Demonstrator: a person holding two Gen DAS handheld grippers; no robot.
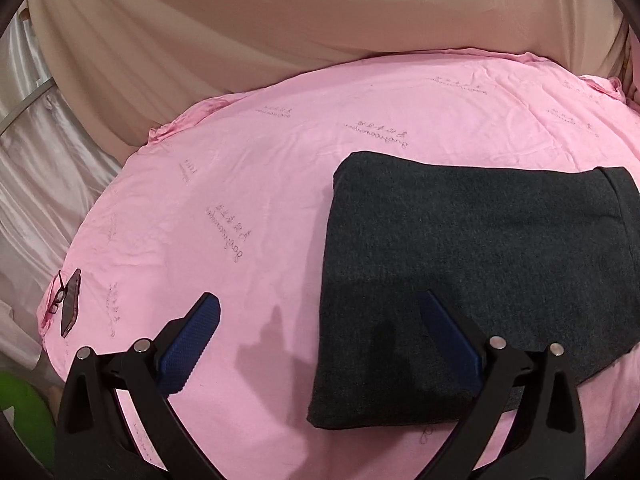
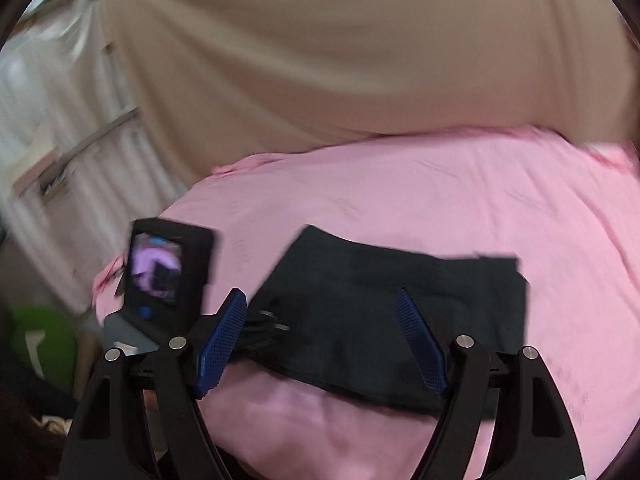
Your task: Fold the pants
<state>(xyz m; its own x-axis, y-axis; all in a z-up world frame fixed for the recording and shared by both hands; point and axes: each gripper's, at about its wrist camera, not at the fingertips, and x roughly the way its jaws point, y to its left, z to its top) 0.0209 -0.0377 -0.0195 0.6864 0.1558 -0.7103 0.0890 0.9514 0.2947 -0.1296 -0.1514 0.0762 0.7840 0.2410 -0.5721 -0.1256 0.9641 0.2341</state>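
The dark grey pants (image 1: 472, 264) lie folded into a compact rectangle on the pink sheet (image 1: 240, 184). My left gripper (image 1: 320, 300) is open and empty, above the sheet at the pants' left edge; its right finger is over the fabric. In the blurred right wrist view the folded pants (image 2: 380, 312) lie flat on the sheet (image 2: 440, 200). My right gripper (image 2: 320, 296) is open and empty above their near edge. The left gripper's body with its small screen (image 2: 164, 272) shows at the left.
A phone and a pair of glasses (image 1: 66, 300) lie at the sheet's left edge. A beige curtain (image 1: 280, 20) hangs behind the bed. White satin fabric (image 1: 36, 168) is on the left. A green object (image 1: 24, 412) sits at the lower left.
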